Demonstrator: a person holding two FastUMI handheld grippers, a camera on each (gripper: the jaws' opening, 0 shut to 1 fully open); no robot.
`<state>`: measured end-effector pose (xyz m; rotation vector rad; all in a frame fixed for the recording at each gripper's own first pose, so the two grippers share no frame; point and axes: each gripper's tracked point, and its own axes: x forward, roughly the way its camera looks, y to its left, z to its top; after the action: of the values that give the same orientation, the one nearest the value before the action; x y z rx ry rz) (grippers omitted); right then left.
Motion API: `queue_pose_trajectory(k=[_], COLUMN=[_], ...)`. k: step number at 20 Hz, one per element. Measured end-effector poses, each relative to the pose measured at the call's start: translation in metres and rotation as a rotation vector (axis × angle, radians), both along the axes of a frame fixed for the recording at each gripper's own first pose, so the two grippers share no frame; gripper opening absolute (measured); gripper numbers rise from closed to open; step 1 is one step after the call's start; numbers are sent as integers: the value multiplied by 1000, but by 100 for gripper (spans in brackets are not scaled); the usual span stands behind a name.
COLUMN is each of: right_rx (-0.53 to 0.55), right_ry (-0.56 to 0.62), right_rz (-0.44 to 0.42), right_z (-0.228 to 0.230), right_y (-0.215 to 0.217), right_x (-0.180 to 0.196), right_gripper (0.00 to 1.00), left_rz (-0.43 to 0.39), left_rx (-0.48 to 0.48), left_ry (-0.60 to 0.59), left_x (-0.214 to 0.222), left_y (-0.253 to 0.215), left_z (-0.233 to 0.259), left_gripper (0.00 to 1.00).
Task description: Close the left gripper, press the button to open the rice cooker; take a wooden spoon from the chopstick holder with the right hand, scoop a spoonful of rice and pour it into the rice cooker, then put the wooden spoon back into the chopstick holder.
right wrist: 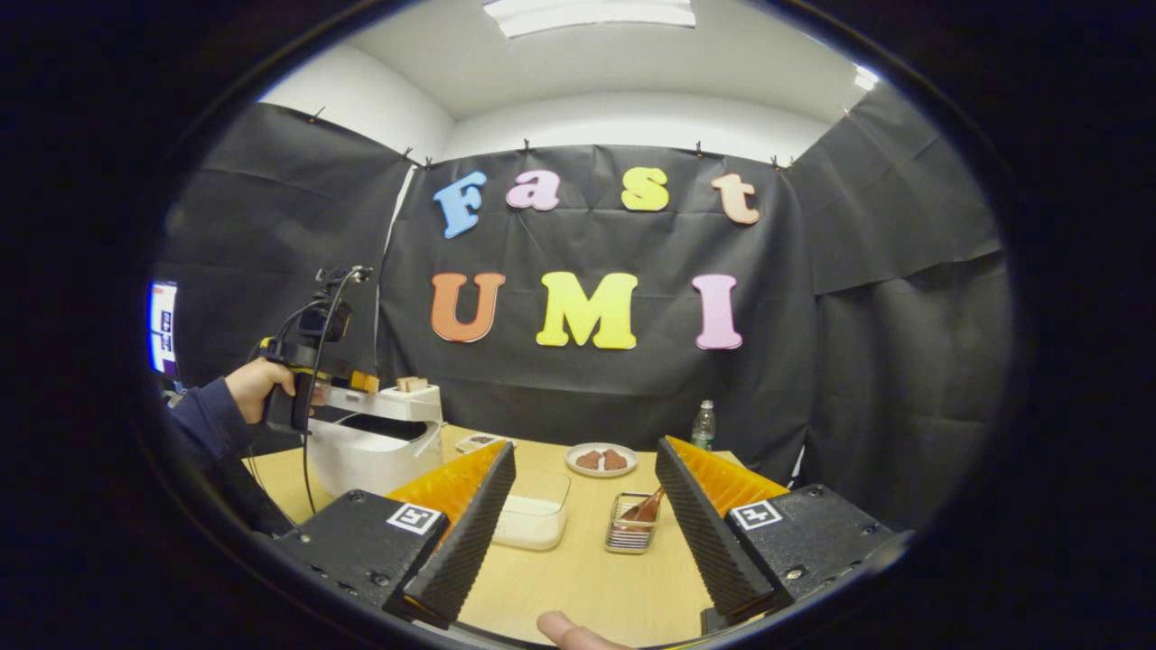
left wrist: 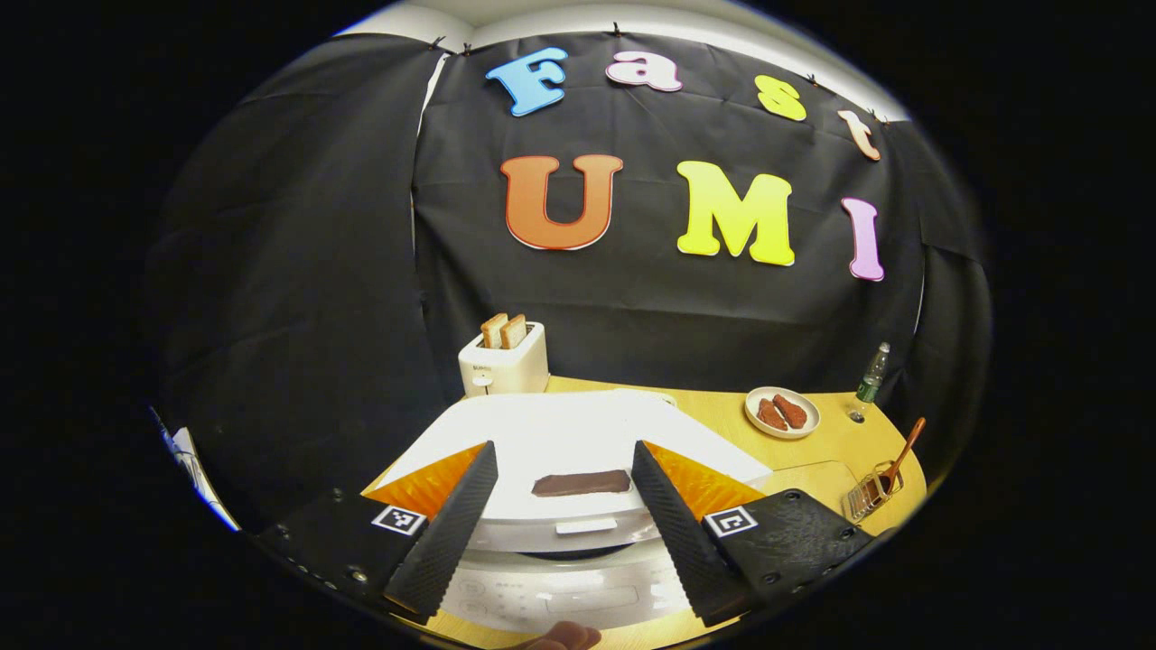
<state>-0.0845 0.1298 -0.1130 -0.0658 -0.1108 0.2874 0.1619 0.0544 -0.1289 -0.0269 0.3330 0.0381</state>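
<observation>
Over the rice cooker [left wrist: 578, 506] the left claw [left wrist: 564, 533] is hanging with its fingers wide apart and nothing between them, while the cooker is sitting on the wooden surface [left wrist: 831, 442] with its lid looking slightly lifted at the front. I am judging that a press with the fingers this far apart could straddle the button or slip onto the control panel, so the claw should be narrowing first. The right claw [right wrist: 582, 533] is also standing wide and empty, aiming between the clear container of rice [right wrist: 535, 515] and the wire chopstick holder [right wrist: 632, 528], where the wooden spoon [right wrist: 646, 508] is leaning; a careless grasp there could be tipping the light holder. The right gripper view is giving the hand [right wrist: 257, 384] that is carrying the left claw beside the cooker, and the rice. The left gripper view is giving the toaster [left wrist: 503, 361] behind the cooker, in full.
</observation>
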Motion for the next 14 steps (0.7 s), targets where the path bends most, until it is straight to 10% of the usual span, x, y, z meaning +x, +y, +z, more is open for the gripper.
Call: queue_pose_trajectory(k=[14], right_rx=[-43], right_ry=[-1], right_rz=[0], right_z=[6], right_y=[28], right_x=[7], right_gripper=[100], left_rz=[-18], left_rx=[-25], left_ry=[63], left_x=[-13], left_y=[-3], left_z=[-40], left_gripper=[97])
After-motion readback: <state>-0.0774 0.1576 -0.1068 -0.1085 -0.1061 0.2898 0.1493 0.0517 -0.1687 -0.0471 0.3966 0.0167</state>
